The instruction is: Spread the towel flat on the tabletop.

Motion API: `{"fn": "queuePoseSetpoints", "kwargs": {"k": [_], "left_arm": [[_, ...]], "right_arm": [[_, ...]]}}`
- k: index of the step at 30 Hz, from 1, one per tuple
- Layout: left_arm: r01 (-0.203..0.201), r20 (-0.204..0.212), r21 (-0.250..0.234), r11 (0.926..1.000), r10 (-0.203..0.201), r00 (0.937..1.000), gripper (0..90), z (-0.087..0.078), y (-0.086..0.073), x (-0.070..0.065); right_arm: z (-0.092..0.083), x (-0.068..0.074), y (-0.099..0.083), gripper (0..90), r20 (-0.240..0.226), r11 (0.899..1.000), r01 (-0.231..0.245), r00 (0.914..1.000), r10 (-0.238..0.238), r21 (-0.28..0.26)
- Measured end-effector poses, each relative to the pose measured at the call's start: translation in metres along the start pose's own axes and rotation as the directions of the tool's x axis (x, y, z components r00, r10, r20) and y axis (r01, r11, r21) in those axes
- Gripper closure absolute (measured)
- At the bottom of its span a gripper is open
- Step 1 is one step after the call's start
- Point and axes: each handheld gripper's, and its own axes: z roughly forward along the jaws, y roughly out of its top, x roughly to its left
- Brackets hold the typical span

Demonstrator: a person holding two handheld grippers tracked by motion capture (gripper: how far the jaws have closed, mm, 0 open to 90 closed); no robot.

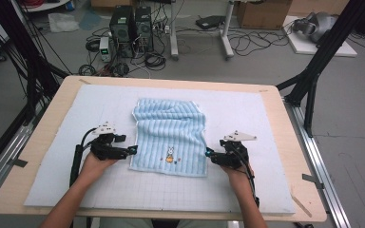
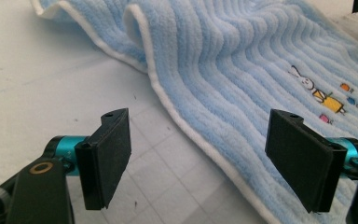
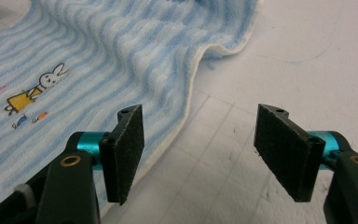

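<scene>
Towel: I see the blue towel (image 1: 170, 137) flat mid-mat (image 1: 52, 156).
Left gripper (image 1: 134, 150): spread wide, empty, at towel's left edge.
Right gripper (image 1: 208, 153): wide too, empty, at its right edge.

In the left gripper view the blue towel (image 2: 223, 70) is cut by the top and right edges, so its far end cannot be seen. In the high view the small rabbit picture (image 1: 169, 155) is too small to read clearly.
</scene>
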Motion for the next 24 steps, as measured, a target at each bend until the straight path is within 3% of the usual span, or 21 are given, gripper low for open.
{"fn": "queuePoseSetpoints", "kwargs": {"k": [6,9,11,14,18,24], "left_arm": [[-0.029,0.043,0.042,0.9987,0.028,0.9987,37.0,0.001,-0.004,-0.013],[-0.081,0.052,0.076,0.9938,0.077,0.9956,45.8,0.004,-0.005,-0.021],[-0.136,0.033,0.096,0.9860,0.134,0.9905,50.5,0.005,-0.005,-0.027],[-0.168,-0.013,0.101,0.9806,0.170,0.9853,61.7,0.004,-0.006,-0.031],[-0.172,0.028,0.102,0.9798,0.170,0.9850,84.0,0.002,-0.008,-0.032],[-0.158,0.089,0.103,0.9821,0.149,0.9848,85.6,-0.004,-0.013,-0.035]], "right_arm": [[-0.007,0.008,-0.010,34.5,0.008,1.000,0.002,1.0000,-0.003,0.002],[-0.008,0.011,-0.014,35.4,0.005,1.000,0.011,0.9999,-0.011,0.015],[-0.009,0.014,-0.016,35.9,0.001,1.000,0.013,0.9999,-0.013,0.018],[-0.010,0.017,-0.018,36.3,-0.012,1.000,0.019,0.9997,-0.019,0.023],[-0.010,0.020,-0.019,37.1,-0.015,0.999,0.037,0.9992,-0.037,0.028],[-0.007,0.021,-0.020,40.3,-0.038,0.999,0.032,0.9988,-0.030,0.037]]}}
